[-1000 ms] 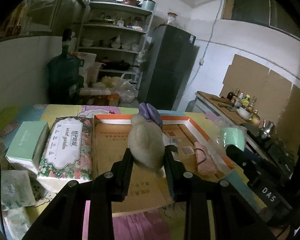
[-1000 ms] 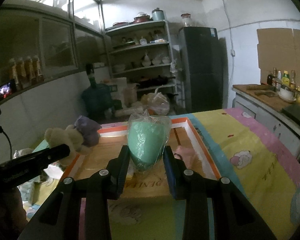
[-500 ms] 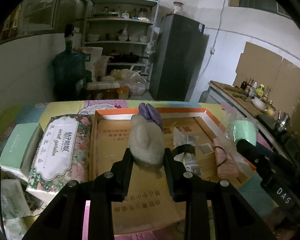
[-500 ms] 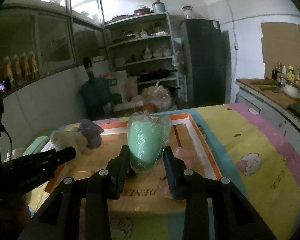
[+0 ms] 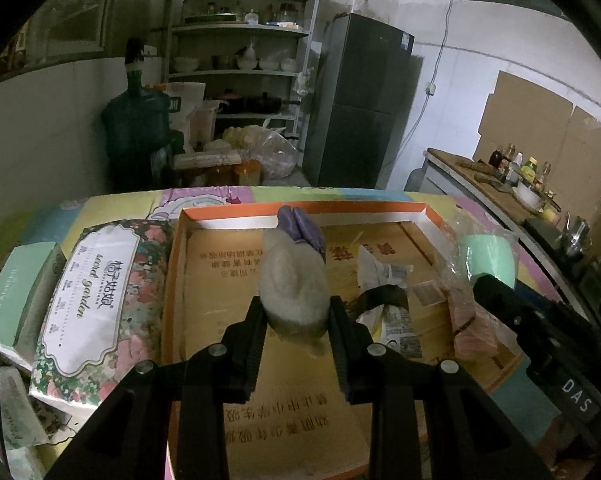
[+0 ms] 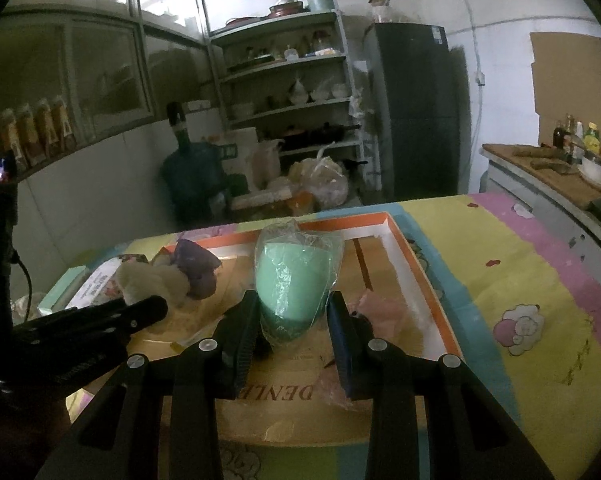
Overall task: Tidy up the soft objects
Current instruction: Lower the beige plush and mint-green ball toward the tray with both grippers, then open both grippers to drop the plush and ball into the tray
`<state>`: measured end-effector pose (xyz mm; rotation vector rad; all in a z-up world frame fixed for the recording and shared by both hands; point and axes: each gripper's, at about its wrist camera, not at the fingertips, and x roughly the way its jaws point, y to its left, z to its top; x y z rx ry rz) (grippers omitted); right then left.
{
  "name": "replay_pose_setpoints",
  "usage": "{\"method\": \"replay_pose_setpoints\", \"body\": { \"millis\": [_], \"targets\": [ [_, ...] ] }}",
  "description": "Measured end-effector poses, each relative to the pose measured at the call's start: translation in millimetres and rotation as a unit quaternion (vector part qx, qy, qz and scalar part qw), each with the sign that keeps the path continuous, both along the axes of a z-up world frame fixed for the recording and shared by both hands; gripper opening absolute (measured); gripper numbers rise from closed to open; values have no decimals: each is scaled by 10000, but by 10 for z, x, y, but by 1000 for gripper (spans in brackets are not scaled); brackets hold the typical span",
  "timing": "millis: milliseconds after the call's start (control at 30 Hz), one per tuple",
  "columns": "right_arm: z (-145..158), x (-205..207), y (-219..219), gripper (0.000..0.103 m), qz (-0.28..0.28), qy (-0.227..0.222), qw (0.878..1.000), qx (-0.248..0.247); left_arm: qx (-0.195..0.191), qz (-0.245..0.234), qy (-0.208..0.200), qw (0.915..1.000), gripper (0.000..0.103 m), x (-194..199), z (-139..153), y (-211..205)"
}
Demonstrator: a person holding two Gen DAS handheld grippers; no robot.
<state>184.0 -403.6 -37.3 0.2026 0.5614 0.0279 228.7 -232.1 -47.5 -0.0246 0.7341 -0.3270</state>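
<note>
1. Far left on the table lies a mint-green tissue box (image 5: 18,280), and just beside it a floral tissue pack (image 5: 96,300), its long axis running away from me, against the left wall of the cardboard tray (image 5: 172,280).
2. My left claw (image 5: 296,314) is pinched partway closed on a beige plush toy (image 5: 292,284). The toy hangs over the tray's floor, its long axis pointing away from me toward the far wall, purple end (image 5: 300,228) foremost, a small beige nub toward me.
3. In the tray to the right of the toy lie a crumpled packet with a dark band (image 5: 384,300) and a pink wrapped bundle (image 5: 472,332) near the right wall.
4. My right claw (image 6: 294,322) is pinched partway closed on a mint-green roll in clear plastic wrap (image 6: 294,280). The roll stands roughly upright between my fingers, its long axis leaning away from me, the loose wrap bunched at its top. It is held above the tray, right of the plush toy.
5. Right of the tray, the patterned tablecloth (image 6: 520,280) is all that shows.
</note>
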Motion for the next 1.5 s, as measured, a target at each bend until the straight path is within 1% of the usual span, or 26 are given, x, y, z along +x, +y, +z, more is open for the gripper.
{"method": "replay_pose_setpoints", "body": {
  "millis": [400,1033,1167,1200,1233,1267,1300,1333,1400,1500],
  "targets": [
    [-94,100,-44,35,64,210,9997,125,90,-37,92,9999,31,48,-71,-42],
    [-242,223,-15,35,215,595,9977,249,154,-94,116,9998,32,101,-123,-48],
    [-256,239,-30,39,265,623,9972,324,158,-83,115,9998,34,91,-132,-62],
    [-261,241,-41,39,269,620,9971,360,167,-76,85,9998,37,88,-124,-57],
    [-264,241,-52,39,267,619,9969,395,163,-77,65,9998,44,78,-122,-62],
    [-265,239,-66,41,273,613,9968,430,139,-77,38,9999,49,72,-113,-56],
    [-267,232,-67,42,272,607,9968,442,116,-69,12,9999,56,64,-108,-54],
    [-264,227,-71,44,264,598,9969,444,98,-53,-18,9999,61,60,-99,-49],
    [-257,214,-66,57,266,573,9970,442,97,-20,-65,9999,64,52,-81,-45],
    [-246,197,-48,59,245,535,9974,417,105,16,-96,9999,64,40,-53,-30]
  ]
}}
